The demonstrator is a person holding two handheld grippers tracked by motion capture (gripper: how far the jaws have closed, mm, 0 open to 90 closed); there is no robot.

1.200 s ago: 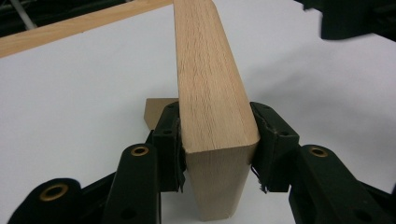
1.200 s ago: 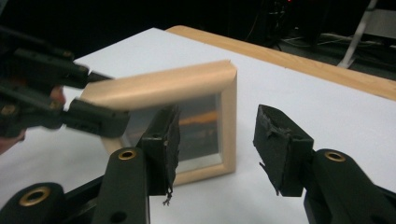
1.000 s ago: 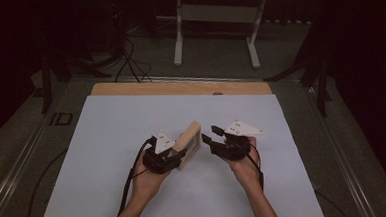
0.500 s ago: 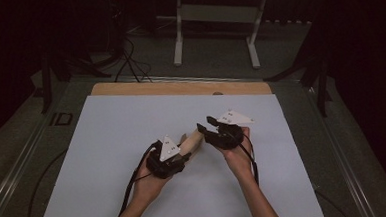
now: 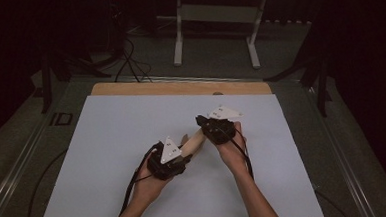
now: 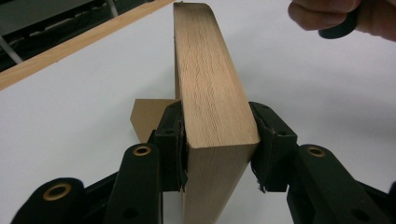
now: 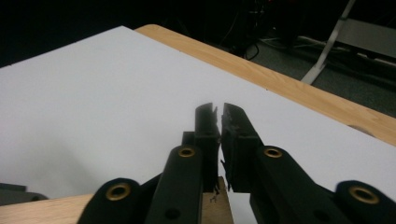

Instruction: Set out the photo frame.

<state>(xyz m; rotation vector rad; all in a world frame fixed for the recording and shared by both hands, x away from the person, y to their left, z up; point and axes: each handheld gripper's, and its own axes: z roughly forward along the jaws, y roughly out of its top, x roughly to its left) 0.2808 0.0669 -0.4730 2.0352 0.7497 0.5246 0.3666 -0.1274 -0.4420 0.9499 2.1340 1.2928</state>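
Block [image 6: 212,88]: pale tan wood, fine straight grain along its length; end face slightly lighter. Small tan piece [image 6: 148,116] behind it, lower centre of the left gripper view, flat brown.

Left gripper [image 5: 166,162]: black body, black jaws, brass-coloured rivets; light grey plate on top. Right gripper [image 5: 217,127]: same black, same grey plate, brass rivets.

Table [image 5: 122,137]: plain white sheet, unpatterned. Strip [image 5: 180,87] along its far edge, upper centre of the high view: orange-brown wood.

Floor [image 5: 213,52]: dull grey. Stand [image 5: 214,17], top centre: pale grey legs. Background black.
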